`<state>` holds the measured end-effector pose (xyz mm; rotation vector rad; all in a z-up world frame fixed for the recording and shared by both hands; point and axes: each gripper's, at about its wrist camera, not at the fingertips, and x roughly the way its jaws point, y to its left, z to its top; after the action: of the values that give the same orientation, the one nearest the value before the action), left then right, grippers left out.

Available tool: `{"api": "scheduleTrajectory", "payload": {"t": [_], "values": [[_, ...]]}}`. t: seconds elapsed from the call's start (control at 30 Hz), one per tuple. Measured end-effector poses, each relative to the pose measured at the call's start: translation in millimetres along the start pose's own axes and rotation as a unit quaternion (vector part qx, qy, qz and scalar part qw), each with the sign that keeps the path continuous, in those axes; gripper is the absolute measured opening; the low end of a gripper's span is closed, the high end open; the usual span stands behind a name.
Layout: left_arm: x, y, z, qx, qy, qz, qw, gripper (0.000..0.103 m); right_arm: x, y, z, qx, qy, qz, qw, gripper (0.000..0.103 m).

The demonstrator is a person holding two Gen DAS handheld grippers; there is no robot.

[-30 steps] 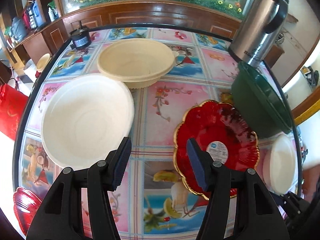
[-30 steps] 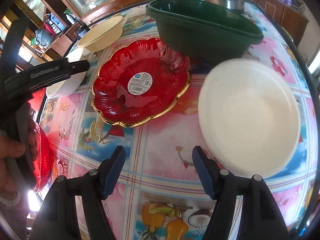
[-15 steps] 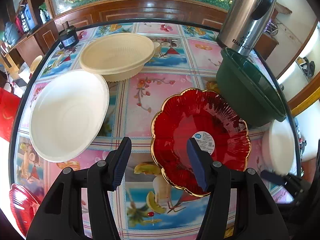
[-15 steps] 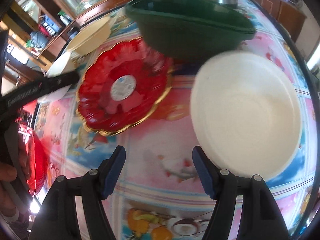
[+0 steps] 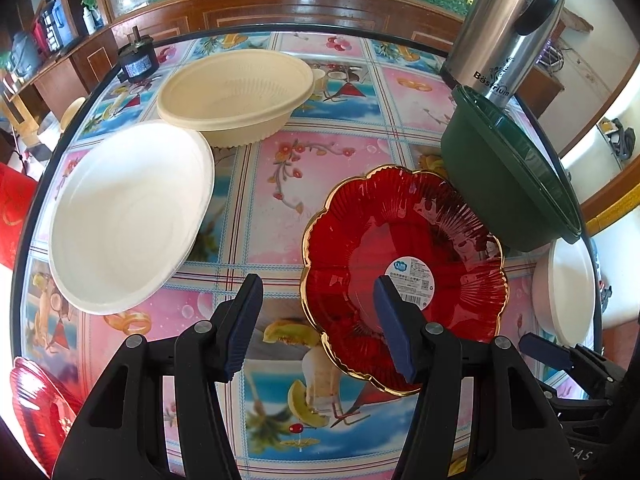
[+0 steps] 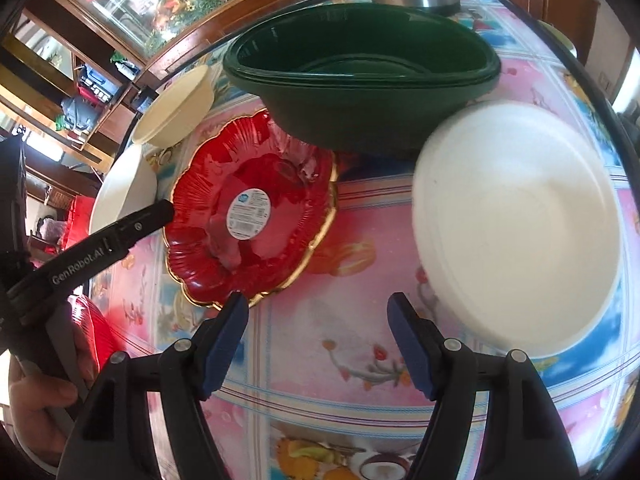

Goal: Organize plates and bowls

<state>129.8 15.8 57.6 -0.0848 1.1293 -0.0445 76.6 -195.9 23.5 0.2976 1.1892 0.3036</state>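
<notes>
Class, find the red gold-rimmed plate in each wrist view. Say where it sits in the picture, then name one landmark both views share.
Left wrist view: red gold-rimmed plate lies right of centre, partly behind the left gripper's right finger.
Right wrist view: the plate lies left of centre, beyond the right gripper.
Shared landmark: the green bowl bordering the plate.

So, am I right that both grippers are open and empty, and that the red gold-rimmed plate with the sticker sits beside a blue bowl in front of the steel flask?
Not quite: the bowl is dark green, not blue, as the right wrist view shows. The rest holds: the left gripper and right gripper are open and empty, and the red gold-rimmed plate sits beside that bowl in front of the steel flask.
</notes>
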Motion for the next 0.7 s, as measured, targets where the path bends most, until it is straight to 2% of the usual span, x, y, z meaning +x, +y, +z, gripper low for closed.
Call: {"api": "scheduleTrajectory", "payload": {"t": [0.27, 0.7], "values": [[6.4, 0.9, 2.4, -0.006, 0.005, 0.002, 1.0000, 0.058, 7.2, 12.9, 12.1, -0.001, -0.007, -0.003, 1.000, 0.072], [22.7, -0.7, 7.2, -0.014, 0.024, 0.005, 0.9996, 0.058, 14.1, 12.1, 27.3, 0.008, -0.013, -0.004, 1.000, 0.072]]}}
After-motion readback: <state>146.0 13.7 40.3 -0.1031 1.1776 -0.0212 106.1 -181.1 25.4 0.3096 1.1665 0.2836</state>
